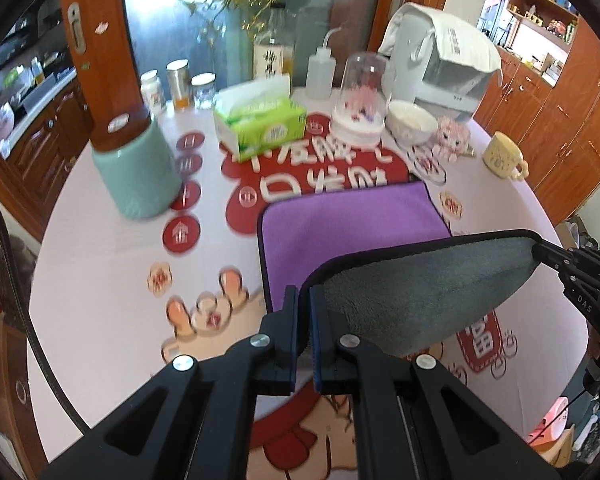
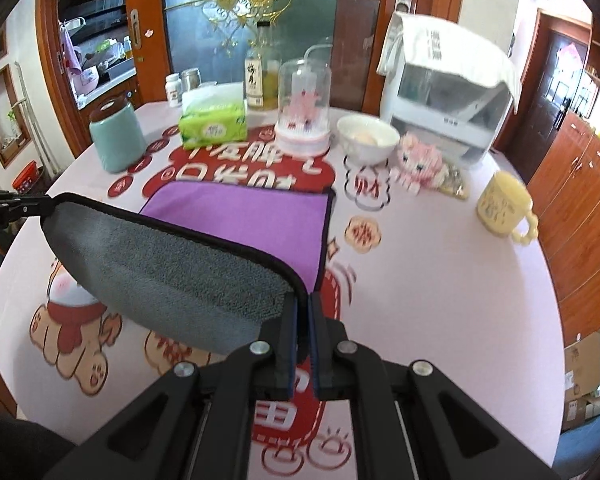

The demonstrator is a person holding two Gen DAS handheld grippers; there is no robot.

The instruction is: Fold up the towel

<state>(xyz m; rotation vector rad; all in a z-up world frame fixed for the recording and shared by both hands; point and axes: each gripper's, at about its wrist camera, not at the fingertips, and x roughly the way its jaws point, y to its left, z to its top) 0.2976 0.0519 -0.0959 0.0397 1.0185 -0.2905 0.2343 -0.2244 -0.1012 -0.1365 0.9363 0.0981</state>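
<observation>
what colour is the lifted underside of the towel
Grey, with dark edging; the towel shows it best in the right wrist view.

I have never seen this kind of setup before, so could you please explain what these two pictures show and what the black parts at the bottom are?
No robot arm is involved: a person holds a two-finger gripper in each hand, and each gripper carries a fisheye camera looking forward along its fingers. One picture comes from the left gripper, the other from the right gripper. Each is shut on a near corner of the towel, purple on one side and grey on the other. The near edge is lifted so the grey side shows, while the far part lies flat on the round table. Behind it stand a green tissue box, a mint jar, a white bowl, a yellow mug and a pink plush toy.
</observation>
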